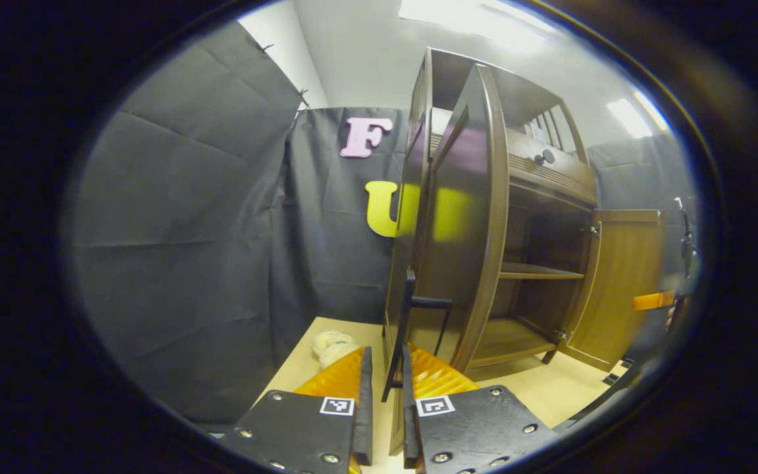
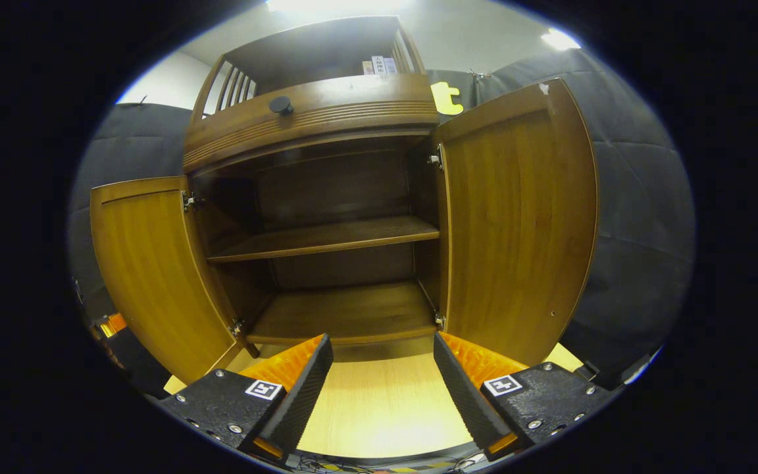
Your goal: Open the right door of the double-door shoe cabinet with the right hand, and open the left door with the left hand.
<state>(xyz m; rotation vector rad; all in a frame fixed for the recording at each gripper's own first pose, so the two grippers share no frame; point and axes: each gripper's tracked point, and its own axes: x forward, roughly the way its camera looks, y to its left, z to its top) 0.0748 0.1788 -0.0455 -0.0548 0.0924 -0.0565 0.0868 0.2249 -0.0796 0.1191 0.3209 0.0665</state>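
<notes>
The brown wooden shoe cabinet (image 2: 313, 112) stands with both doors swung open. In the left gripper view the left door (image 1: 464, 217) is seen nearly edge-on, and my left gripper (image 1: 385, 361) is shut on its thin dark handle (image 1: 418, 303). The right door (image 1: 622, 283) hangs open at the far side. In the right gripper view my right gripper (image 2: 381, 342) is open and holds nothing, facing the cabinet's inside between the left door (image 2: 149, 263) and the right door (image 2: 517, 217). It touches neither door.
Inside are a middle shelf (image 2: 326, 237) and a bottom board (image 2: 346, 309). A drawer front with a round knob (image 2: 280, 104) runs above. A cream soft thing (image 1: 333, 345) lies on the light wooden floor (image 2: 379, 408) left of the cabinet. Black cloth walls surround.
</notes>
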